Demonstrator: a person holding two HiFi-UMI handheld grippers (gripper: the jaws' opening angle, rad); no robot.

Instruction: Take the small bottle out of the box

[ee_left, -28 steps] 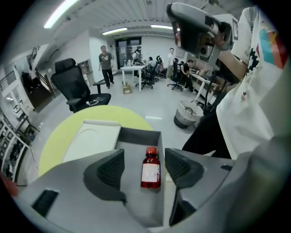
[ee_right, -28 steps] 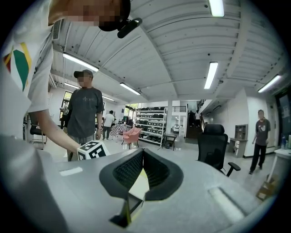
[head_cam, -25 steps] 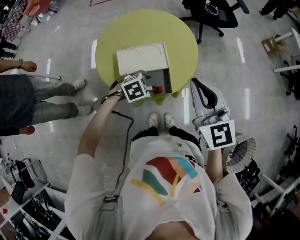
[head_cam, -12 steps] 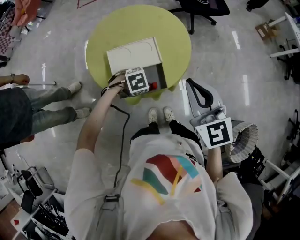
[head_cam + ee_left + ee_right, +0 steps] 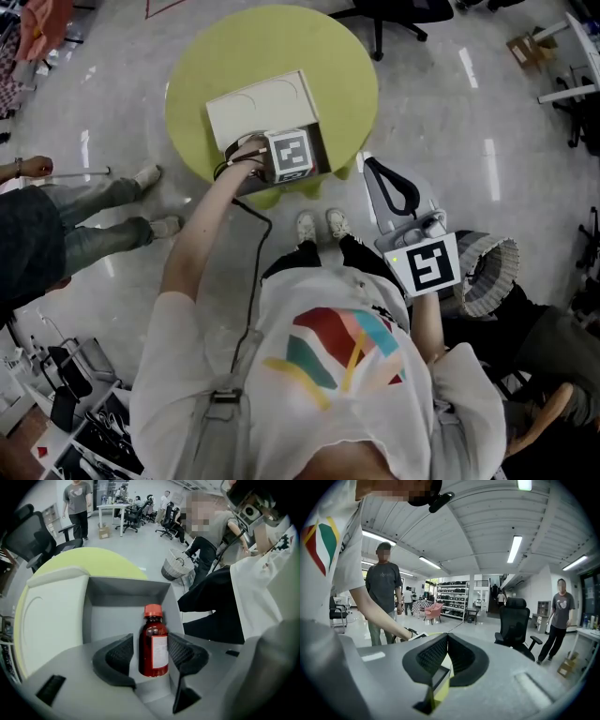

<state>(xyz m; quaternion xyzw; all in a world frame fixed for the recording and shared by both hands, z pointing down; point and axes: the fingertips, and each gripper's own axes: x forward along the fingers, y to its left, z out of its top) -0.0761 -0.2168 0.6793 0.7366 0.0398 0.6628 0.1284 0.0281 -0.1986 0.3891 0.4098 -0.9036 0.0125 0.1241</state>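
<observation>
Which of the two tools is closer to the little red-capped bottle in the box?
Left. The left tool straddles the bottle in the box; its jaws have just been closing, not yet gripping. The right tool hangs off the table, jaws shut.

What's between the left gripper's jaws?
The small bottle, upright in the box, seen in the left gripper view. The left gripper has just been closing, not yet gripping.

The bottle stands upright in the box on the table, between the left gripper's jaws.
</observation>
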